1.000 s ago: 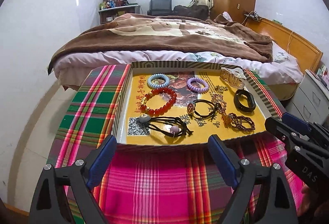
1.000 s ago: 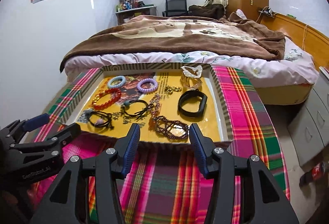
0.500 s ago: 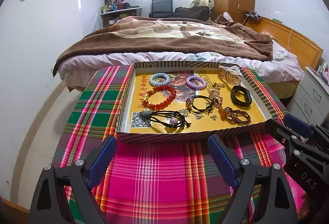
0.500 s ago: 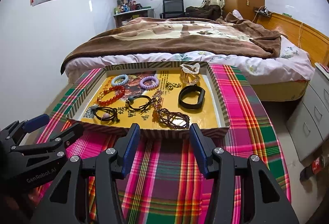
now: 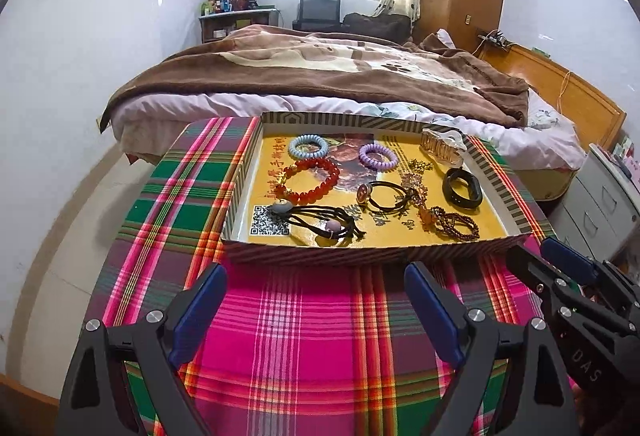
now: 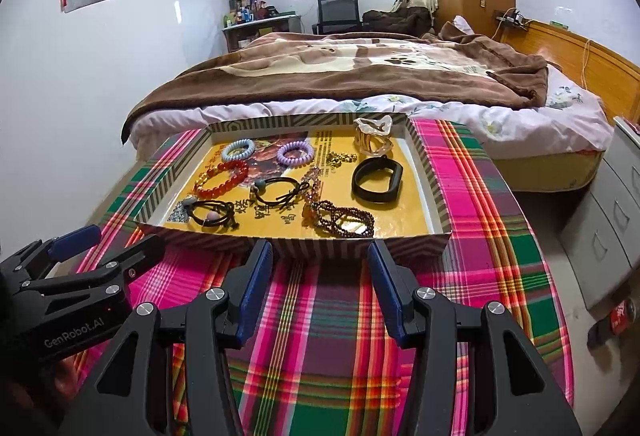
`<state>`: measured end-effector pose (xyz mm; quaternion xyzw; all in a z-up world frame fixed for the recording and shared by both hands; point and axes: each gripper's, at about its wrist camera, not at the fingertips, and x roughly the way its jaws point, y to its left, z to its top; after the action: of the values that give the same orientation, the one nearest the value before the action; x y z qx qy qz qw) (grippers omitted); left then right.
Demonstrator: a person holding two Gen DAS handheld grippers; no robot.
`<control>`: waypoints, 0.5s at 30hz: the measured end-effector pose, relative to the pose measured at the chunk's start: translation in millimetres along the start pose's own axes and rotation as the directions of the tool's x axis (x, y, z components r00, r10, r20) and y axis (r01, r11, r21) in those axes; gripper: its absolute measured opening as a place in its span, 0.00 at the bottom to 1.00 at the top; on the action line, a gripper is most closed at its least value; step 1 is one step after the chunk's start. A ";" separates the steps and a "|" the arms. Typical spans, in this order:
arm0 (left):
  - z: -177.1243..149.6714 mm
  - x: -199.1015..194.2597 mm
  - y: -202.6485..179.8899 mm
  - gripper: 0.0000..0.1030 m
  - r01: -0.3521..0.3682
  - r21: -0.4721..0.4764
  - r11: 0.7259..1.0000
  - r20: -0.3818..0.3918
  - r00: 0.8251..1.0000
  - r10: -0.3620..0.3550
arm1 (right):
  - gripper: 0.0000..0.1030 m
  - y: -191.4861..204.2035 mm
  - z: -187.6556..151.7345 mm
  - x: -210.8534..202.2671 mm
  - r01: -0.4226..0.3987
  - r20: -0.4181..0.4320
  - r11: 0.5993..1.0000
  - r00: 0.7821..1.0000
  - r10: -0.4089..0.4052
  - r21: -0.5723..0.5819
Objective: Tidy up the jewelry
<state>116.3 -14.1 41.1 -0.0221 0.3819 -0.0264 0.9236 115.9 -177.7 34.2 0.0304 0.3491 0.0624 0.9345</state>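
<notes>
On the plaid-covered table, at the foot of the bed:

Container: shallow cardboard tray with striped walls and a yellow printed floor [image 5: 236,192]; its long side runs left to right across both views.

Contents: all the pieces seen lie inside the tray, spread out singly. Far row: pale blue spiral hair tie [image 5: 307,146], lilac spiral hair tie [image 5: 377,156], clear amber hair claw [image 5: 442,147]. Middle: red bead bracelet [image 5: 310,178], black oval band [image 5: 462,185], small heap of gold chain [image 6: 340,158]. Near row: black elastic tie with pale beads [image 5: 320,222], black elastic tie with a round charm [image 5: 386,194], dark brown bead string [image 6: 344,219].

Left gripper [image 5: 314,310]: fingers spread wide, holding nothing, over bare cloth short of the tray's near wall.

Right gripper [image 6: 318,284]: fingers parted, holding nothing, tips just short of the near wall.

Governing relation: every piece lies ahead of both pairs of fingers, beyond the near wall. The brown bead string lies straight ahead of the right gripper, its long axis left to right; the beaded black tie is the nearest piece to the left gripper, lying likewise.

Stage: the layout fits pieces awaiting sorting equally with pieces already set out; the views do not settle which.
</notes>
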 end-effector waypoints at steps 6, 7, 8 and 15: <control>-0.4 -1.2 -0.9 0.88 -0.023 0.008 1.000 0.004 1.000 0.023 | 0.49 -0.3 -0.8 -0.3 0.000 0.004 1.000 1.000 0.000 0.000; -0.5 -1.2 -1.0 0.88 -0.023 0.008 1.000 0.004 1.000 0.023 | 0.49 -0.3 -0.8 -0.3 0.000 0.003 1.000 1.000 0.000 0.001; -0.5 -1.3 -1.0 0.88 -0.025 0.008 1.000 0.004 1.000 0.025 | 0.49 -0.2 -1.2 -0.2 0.001 0.002 1.000 1.000 -0.001 0.001; 0.0 -1.0 -0.8 0.88 -0.029 0.011 1.000 0.001 1.000 0.029 | 0.49 -0.7 -2.5 0.5 -0.003 -0.003 1.000 1.000 0.003 0.001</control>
<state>115.5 -14.8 41.9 -0.0114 0.3817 -0.0149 0.9241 114.7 -178.4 32.0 0.0311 0.3505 0.0638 0.9339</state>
